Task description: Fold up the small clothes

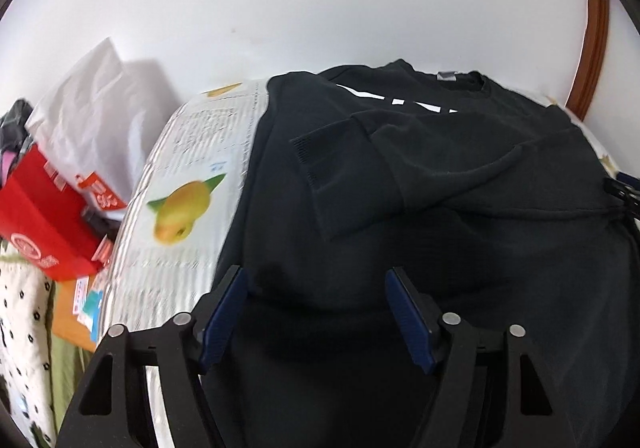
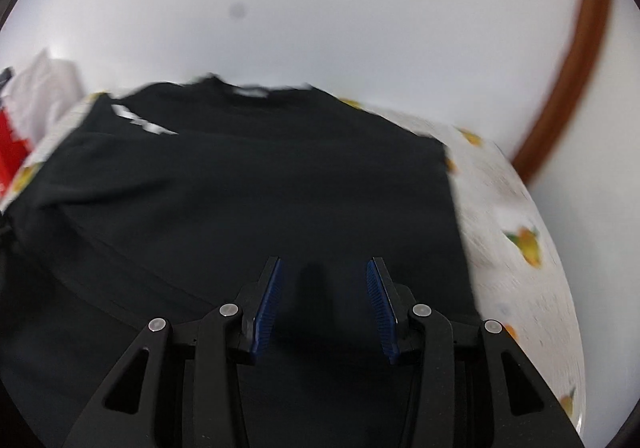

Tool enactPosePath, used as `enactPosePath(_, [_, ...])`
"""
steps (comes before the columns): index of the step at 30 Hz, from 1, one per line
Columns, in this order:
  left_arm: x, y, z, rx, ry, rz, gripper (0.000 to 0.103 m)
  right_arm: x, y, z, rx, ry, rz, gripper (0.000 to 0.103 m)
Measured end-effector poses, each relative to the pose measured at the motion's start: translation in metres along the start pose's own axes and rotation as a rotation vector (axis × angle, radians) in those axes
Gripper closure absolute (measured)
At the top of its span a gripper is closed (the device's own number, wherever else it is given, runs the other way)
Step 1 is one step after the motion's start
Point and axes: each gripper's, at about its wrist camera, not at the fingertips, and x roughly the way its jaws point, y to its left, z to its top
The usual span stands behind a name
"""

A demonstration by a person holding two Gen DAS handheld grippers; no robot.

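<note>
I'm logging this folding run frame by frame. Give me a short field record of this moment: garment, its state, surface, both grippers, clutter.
garment: black T-shirt with white print near the collar
state: lying on the table, sides folded in, one sleeve lying across the front
surface: tablecloth printed with yellow fruit
left gripper: open, above the shirt's lower part, nothing between the pads
right gripper: open, above the shirt, nothing between the pads
clutter: red box and white bag left of the table
</note>
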Motion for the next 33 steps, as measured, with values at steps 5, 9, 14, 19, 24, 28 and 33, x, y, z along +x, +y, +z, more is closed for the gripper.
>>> enactPosePath(5, [0.021, -0.014, 0.013, 0.018, 0.014, 0.018, 0.047, 0.019, -0.044, -0.014, 0.106, 0.022, -0.021, 0.060])
enactPosePath(9, [0.031, -0.026, 0.019, 0.046, 0.012, 0.020, 0.067, 0.026, -0.053, -0.016, 0.125, 0.009, -0.025, 0.060])
enactPosePath(14, [0.032, -0.026, 0.023, 0.040, 0.000, 0.030, 0.094, 0.035, -0.056, -0.020, 0.134, 0.011, -0.026, 0.060])
enactPosePath(19, [0.015, -0.006, 0.022, -0.016, -0.020, -0.005, 0.096, 0.031, -0.058, -0.021, 0.145, 0.002, -0.031, 0.060])
enactPosePath(24, [0.018, 0.000, 0.007, -0.028, 0.033, -0.034, 0.096, 0.036, -0.067, -0.024, 0.178, 0.023, -0.053, 0.060])
enactPosePath(28, [0.015, -0.004, 0.002, -0.024, 0.040, -0.034, 0.096, 0.031, -0.065, -0.025, 0.156, 0.035, -0.078, 0.060])
enactPosePath(33, [0.004, -0.001, -0.003, -0.039, 0.046, -0.026, 0.092, 0.008, -0.068, -0.028, 0.161, 0.021, -0.078, 0.058])
